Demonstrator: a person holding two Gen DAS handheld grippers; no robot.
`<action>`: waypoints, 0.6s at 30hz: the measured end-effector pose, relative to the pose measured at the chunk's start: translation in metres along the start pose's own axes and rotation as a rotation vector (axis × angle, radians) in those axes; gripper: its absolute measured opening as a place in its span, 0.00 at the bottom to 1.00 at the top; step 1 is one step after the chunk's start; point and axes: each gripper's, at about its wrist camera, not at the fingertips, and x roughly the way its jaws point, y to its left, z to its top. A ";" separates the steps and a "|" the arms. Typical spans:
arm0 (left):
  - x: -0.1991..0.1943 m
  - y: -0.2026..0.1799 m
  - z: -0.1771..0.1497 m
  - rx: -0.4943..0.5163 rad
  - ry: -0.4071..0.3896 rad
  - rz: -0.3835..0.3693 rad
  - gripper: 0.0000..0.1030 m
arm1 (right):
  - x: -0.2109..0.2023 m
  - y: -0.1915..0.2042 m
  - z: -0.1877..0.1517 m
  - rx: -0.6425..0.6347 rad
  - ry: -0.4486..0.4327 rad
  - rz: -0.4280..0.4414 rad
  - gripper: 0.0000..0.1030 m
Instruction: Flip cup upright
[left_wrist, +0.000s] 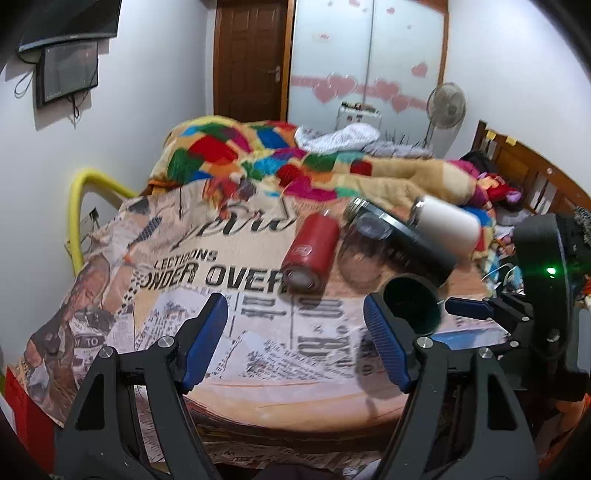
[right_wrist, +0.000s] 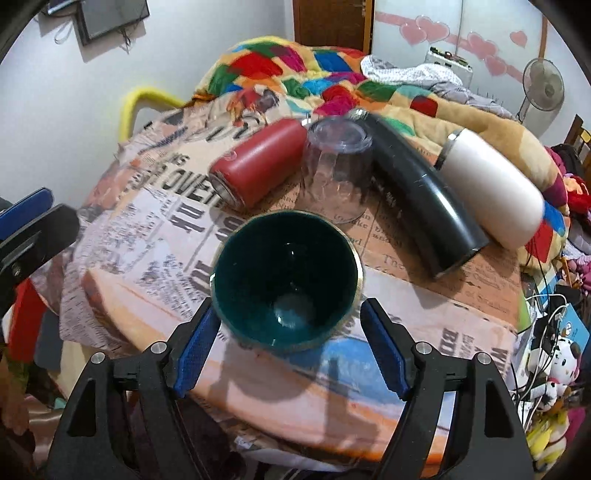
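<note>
At the far left the left gripper (left_wrist: 291, 339) hovers over the newsprint-patterned surface (left_wrist: 221, 295) with its fingers (left_wrist: 201, 339) spread wide and nothing between them. Moving right, a red flask (right_wrist: 255, 166) lies on its side, and next to it a clear glass (right_wrist: 334, 166) stands mouth down, apparently touching or nearly touching the flask. In front of these sits the green cup (right_wrist: 286, 280), mouth facing up toward the right wrist camera, so it looks already upright or close to it. The right gripper (right_wrist: 288, 339) brackets it: each of its fingers (right_wrist: 384, 347) stands just beside the cup's wall, and a sliver of gap seems to show on both sides, so I judge the fingers released or only barely touching; the view does not settle it. Further right a black flask (right_wrist: 424, 206) and a white flask (right_wrist: 491, 188) lie side by side against the colourful blanket (right_wrist: 295, 66). The main risk is the soft, uneven cloth under the cup: if it rests tilted, pulling the fingers away could let it tip again. A finger dragging on the rim during withdrawal could knock it toward the clear glass just behind. The lying flasks could roll if the cloth is disturbed.
</note>
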 end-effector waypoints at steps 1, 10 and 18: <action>-0.009 -0.003 0.003 0.004 -0.019 -0.006 0.73 | -0.012 0.000 0.000 0.000 -0.027 -0.007 0.73; -0.110 -0.033 0.031 0.040 -0.251 -0.073 0.79 | -0.165 -0.012 -0.006 0.040 -0.400 -0.036 0.73; -0.197 -0.058 0.031 0.090 -0.483 -0.080 0.83 | -0.270 0.001 -0.030 0.059 -0.726 -0.047 0.77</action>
